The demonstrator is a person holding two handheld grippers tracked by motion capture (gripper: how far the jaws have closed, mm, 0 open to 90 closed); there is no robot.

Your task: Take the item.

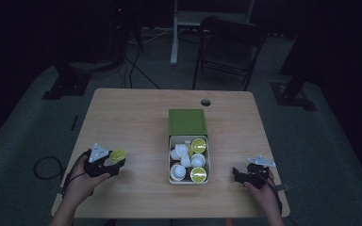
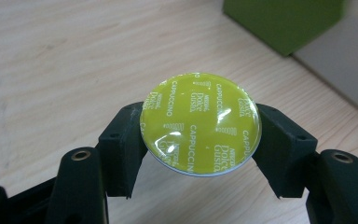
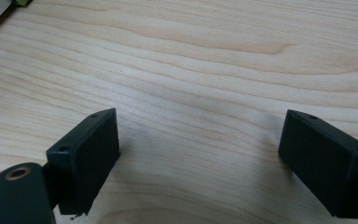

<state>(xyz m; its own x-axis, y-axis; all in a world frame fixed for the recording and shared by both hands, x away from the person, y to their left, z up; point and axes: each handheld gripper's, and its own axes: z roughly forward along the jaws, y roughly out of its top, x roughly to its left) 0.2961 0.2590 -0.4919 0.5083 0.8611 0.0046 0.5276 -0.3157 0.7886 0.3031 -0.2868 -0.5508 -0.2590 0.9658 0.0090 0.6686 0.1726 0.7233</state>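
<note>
Between left claw [image 2: 200, 140] jaws | capsule [image 2: 200, 123] clamped | foil up

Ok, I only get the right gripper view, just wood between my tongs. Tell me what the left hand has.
Observer: The left tongs are shut on a yellow-green capsule, foil lid facing the camera.
Operator: Read me the lid.
Observer: It says Cappuccino.
Operator: Now tell me where the other capsules are.
Observer: In a white tray mid-table, between both hands, with a green box right behind it.
Operator: Say where my right tongs sit.
Observer: The right tongs are open, to the right of the tray, apart from it.
</note>
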